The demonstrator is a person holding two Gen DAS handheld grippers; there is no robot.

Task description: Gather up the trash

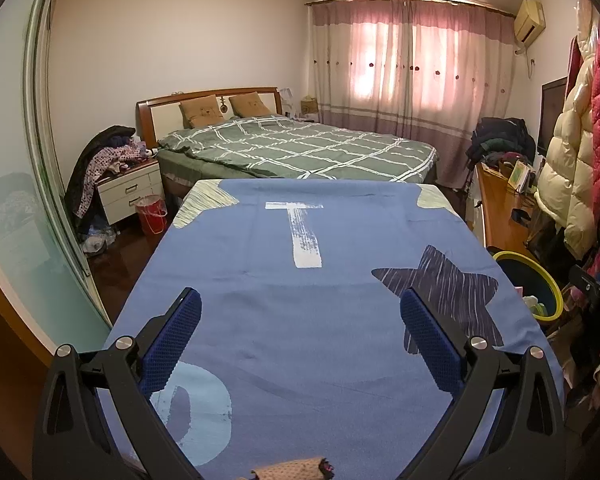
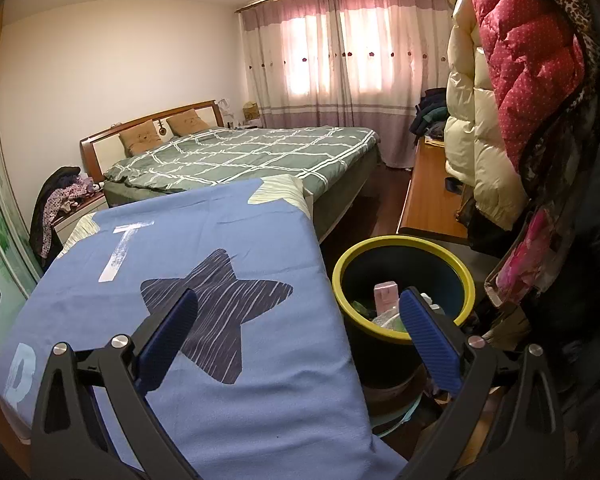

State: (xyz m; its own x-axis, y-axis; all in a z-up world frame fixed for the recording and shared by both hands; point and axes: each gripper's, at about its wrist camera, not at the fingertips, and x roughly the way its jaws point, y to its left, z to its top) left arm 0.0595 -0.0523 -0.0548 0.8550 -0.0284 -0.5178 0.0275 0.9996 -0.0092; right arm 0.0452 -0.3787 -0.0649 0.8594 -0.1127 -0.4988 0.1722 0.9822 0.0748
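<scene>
Over the blue-clothed counter (image 1: 300, 320), in the left wrist view, the left tongs (image 1: 300, 312) stand wide apart and hold nothing. The cloth bears a white letter T (image 1: 304, 236) and a dark striped star (image 1: 444, 288). A small brown patterned scrap (image 1: 290, 469) lies at the counter's near edge, between the tong arms. The yellow-rimmed trash bin (image 1: 540, 280) sits on the floor just beside the counter's right side. Beyond stands a bed with a green checked quilt (image 1: 300, 148).

In the right wrist view, the right tongs (image 2: 298, 312) are also spread wide and empty, straddling the counter's right edge, one finger over the star (image 2: 220, 300), the other over the trash bin (image 2: 348, 264). Inside the bin lie a pink carton (image 2: 386, 294) and pale crumpled wrappers (image 2: 388, 320). Puffy coats (image 2: 500, 100) hang at the right.
</scene>
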